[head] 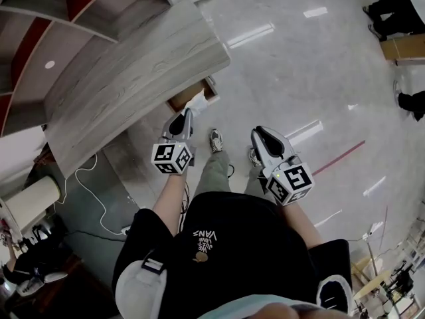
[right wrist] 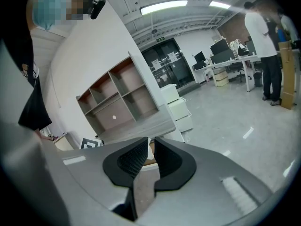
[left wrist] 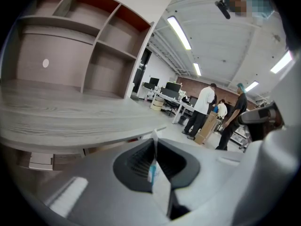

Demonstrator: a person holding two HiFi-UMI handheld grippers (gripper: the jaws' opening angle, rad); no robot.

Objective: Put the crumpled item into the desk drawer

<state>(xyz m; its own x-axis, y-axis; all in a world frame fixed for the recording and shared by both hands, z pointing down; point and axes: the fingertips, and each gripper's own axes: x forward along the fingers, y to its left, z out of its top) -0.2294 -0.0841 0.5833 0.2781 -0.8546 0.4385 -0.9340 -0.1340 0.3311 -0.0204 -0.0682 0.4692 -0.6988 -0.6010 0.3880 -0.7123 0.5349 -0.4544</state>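
Note:
A white crumpled item [head: 196,102] with a bit of blue print sticks out of my left gripper [head: 188,114], which is shut on it. It hangs just over the open desk drawer [head: 180,100], whose brown inside shows under the edge of the grey wood desk [head: 126,78]. In the left gripper view the item [left wrist: 155,171] is a thin white sheet pinched between the dark pads, with the left gripper [left wrist: 154,147] level with the desk top [left wrist: 70,121]. My right gripper [head: 258,133] hangs to the right over the floor, shut and holding nothing [right wrist: 151,142].
A shelf unit [head: 80,5] rises behind the desk. On the floor at the left lies a white cable [head: 93,181]. A white drawer cabinet [right wrist: 181,109] stands past the desk's end. Far off, people [left wrist: 203,109] stand by a cardboard box [left wrist: 207,128].

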